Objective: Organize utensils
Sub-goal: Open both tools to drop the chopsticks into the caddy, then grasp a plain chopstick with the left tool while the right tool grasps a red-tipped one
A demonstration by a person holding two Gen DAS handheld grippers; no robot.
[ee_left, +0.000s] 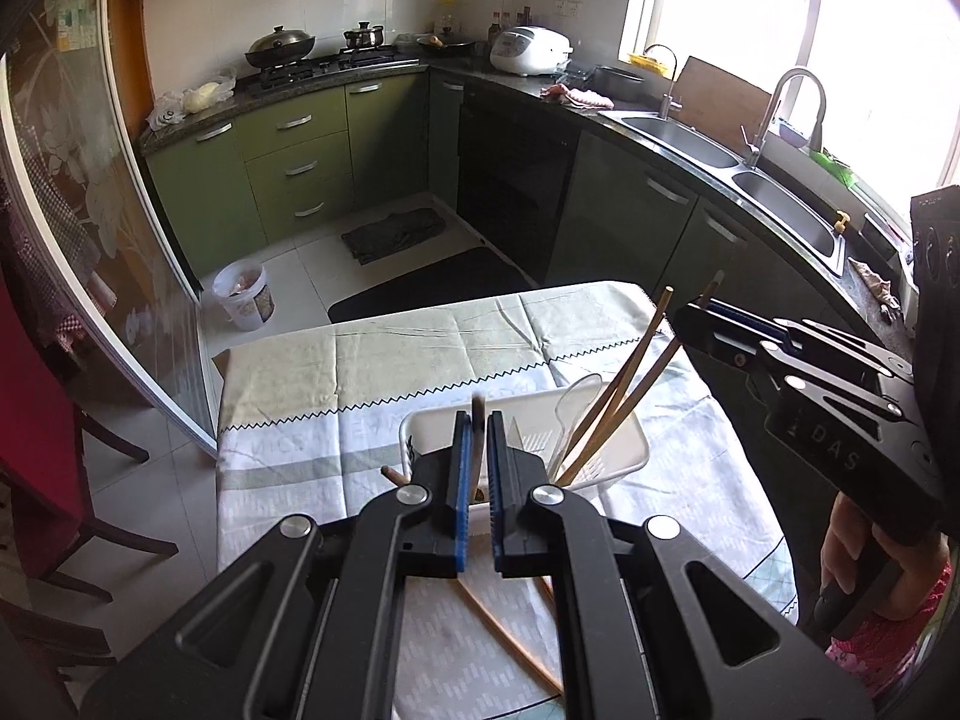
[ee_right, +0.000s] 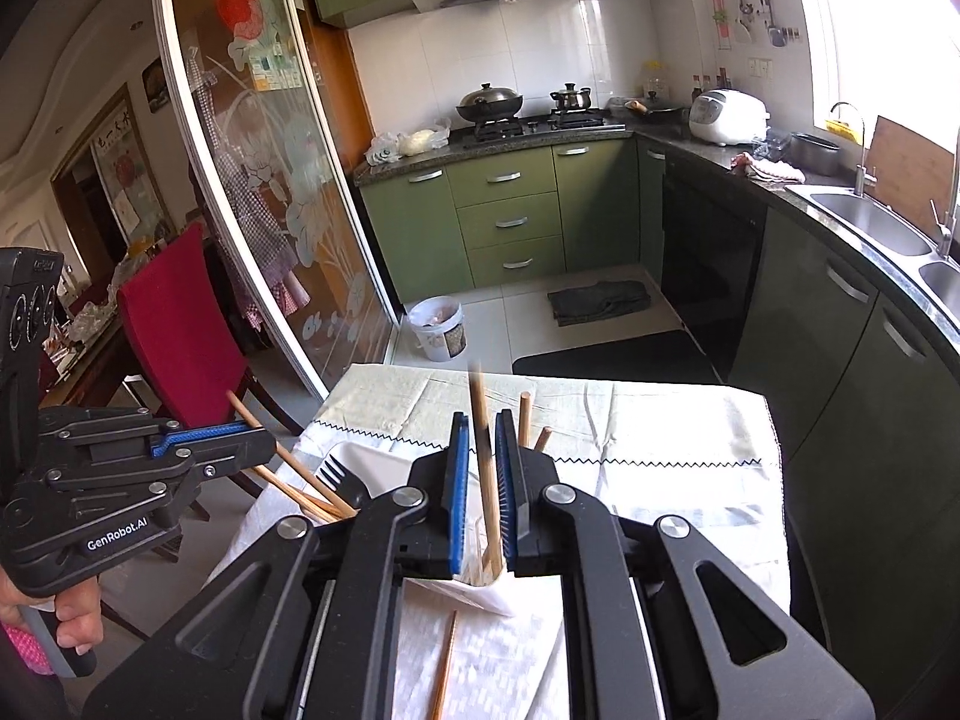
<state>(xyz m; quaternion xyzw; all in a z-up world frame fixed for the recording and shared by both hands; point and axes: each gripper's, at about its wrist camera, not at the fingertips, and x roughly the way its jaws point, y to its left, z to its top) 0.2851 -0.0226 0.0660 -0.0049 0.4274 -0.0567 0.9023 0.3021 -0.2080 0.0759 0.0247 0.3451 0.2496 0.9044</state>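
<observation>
A white utensil basket (ee_left: 630, 441) stands on the cloth-covered table (ee_left: 360, 360). It holds a clear plastic spoon (ee_left: 576, 399), wooden chopsticks (ee_left: 624, 384) and a black fork (ee_right: 336, 474). My left gripper (ee_left: 478, 420) is shut on a dark wooden chopstick (ee_left: 478, 438) just above the basket's near left corner. My right gripper (ee_right: 480, 420) is shut on a light wooden chopstick (ee_right: 483, 450), held upright over the basket. More chopsticks lie loose on the cloth near me, one in the left wrist view (ee_left: 510, 636) and one in the right wrist view (ee_right: 444, 666).
The table stands in a kitchen with green cabinets (ee_left: 288, 162), a stove with pots (ee_left: 312, 54) and a double sink (ee_left: 750, 174). A white bucket (ee_left: 243, 294) and dark mats (ee_left: 432, 282) are on the floor. A red chair (ee_right: 180, 324) stands at the table's left.
</observation>
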